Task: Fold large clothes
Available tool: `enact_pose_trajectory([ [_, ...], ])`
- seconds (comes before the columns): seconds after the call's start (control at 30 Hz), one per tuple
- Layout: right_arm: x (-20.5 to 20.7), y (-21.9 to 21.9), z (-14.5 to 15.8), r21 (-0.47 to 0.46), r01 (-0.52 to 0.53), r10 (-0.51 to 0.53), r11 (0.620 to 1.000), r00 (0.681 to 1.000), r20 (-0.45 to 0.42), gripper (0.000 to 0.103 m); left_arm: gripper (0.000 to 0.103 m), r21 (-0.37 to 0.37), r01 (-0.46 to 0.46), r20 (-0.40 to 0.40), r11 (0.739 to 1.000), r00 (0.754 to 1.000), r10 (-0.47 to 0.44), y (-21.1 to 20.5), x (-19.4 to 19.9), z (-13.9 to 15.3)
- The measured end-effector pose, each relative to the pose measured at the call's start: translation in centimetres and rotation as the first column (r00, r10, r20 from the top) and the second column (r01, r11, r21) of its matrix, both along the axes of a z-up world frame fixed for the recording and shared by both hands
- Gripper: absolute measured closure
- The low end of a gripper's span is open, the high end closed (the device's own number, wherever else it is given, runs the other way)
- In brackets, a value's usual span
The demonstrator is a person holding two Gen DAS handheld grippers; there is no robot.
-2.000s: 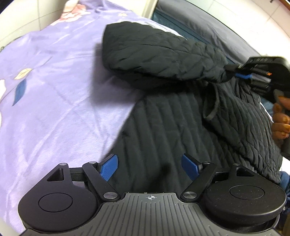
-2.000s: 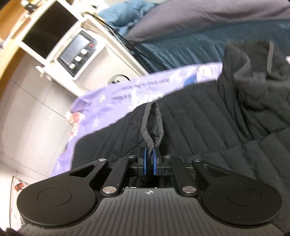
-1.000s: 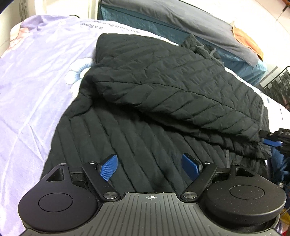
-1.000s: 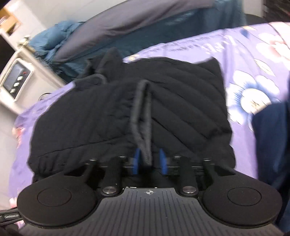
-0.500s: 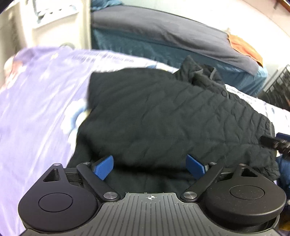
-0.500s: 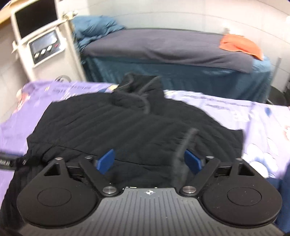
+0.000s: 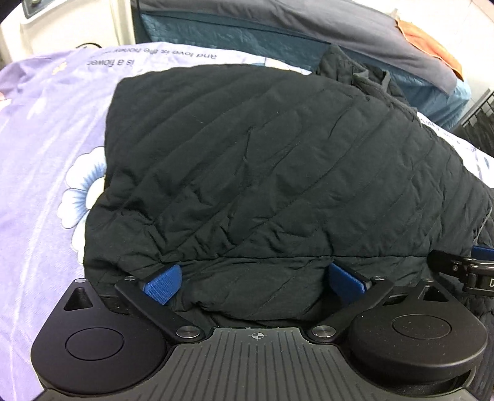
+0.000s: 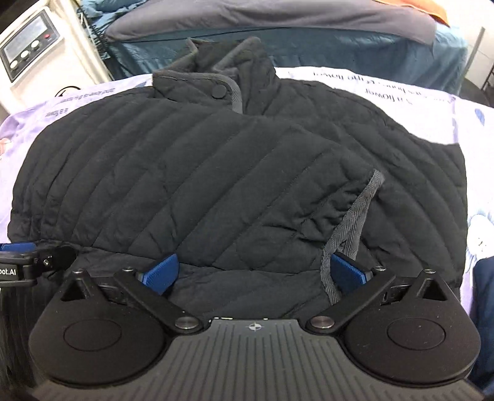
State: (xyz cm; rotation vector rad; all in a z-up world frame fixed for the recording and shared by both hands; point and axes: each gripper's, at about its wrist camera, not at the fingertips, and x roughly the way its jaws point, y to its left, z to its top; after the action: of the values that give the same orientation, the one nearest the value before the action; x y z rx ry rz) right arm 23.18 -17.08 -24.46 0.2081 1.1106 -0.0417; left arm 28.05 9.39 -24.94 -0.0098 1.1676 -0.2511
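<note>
Across the middle of the purple flowered bedsheet lay one black quilted jacket, its collar toward the far edge of the bed and its hem at the near edge, right under both tools. One sleeve was laid slantwise over the body, its grey-trimmed cuff ending just beside the right gripper. By my reading the fold was partly done: that sleeve was tucked in, while the body was not yet doubled over and the far side, toward the right edge of the bed, lay spread flat. Whether a second sleeve was already folded under, I could not tell.

The left gripper had its jaws spread wide with a bulge of the hem lying between the blue pads, not pinched. The right gripper was likewise wide open and had hold of nothing, the cuff trim brushing its right pad.

Counted: one jacket, two grippers, one snap button showing on the collar, and one orange cloth on the neighbouring grey bed.
</note>
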Motion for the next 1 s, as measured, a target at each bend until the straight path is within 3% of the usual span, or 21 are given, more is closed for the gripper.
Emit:
enact_pose_trajectory([
  [0.3, -0.9, 0.8, 0.7, -0.030, 0.074, -0.074, 0.997, 0.997, 0.013, 0.000, 0.000, -0.008, 0.001, 0.019, 1.000, 1.000, -0.001, -0.1, 0.4, -0.8],
  [0.47, -3.8, 1.6, 3.8, -0.063, 0.087, -0.080, 0.994, 0.990, 0.114, 0.001, 0.000, -0.025, -0.003, 0.034, 1.000, 0.999, 0.004, 0.3, -0.3, -0.5],
  [0.63, -7.1, 1.7, 6.6, -0.032, -0.004, 0.009, 0.999, 0.987, 0.163, 0.001, 0.000, 0.014, 0.017, 0.057, 1.000, 0.998, -0.018, 0.5, -2.8, 1.3],
  [0.73, -9.6, 1.5, 7.6, 0.015, -0.088, 0.084, 0.996, 0.978, 0.189, 0.001, 0.000, -0.002, 0.042, 0.065, 0.999, 0.997, -0.042, 1.6, -5.0, 2.6],
  [0.9, -15.2, 0.3, 8.4, 0.102, -0.174, 0.148, 0.980, 0.964, 0.220, 0.001, 0.000, -0.008, 0.059, 0.034, 0.998, 0.998, -0.058, 4.6, -9.4, 3.8],
  [1.0, -18.2, -1.2, 8.2, 0.146, -0.199, 0.168, 0.969, 0.965, 0.202, 0.001, 0.000, 0.001, 0.023, 0.015, 1.000, 1.000, -0.023, 6.8, -11.7, 4.3],
])
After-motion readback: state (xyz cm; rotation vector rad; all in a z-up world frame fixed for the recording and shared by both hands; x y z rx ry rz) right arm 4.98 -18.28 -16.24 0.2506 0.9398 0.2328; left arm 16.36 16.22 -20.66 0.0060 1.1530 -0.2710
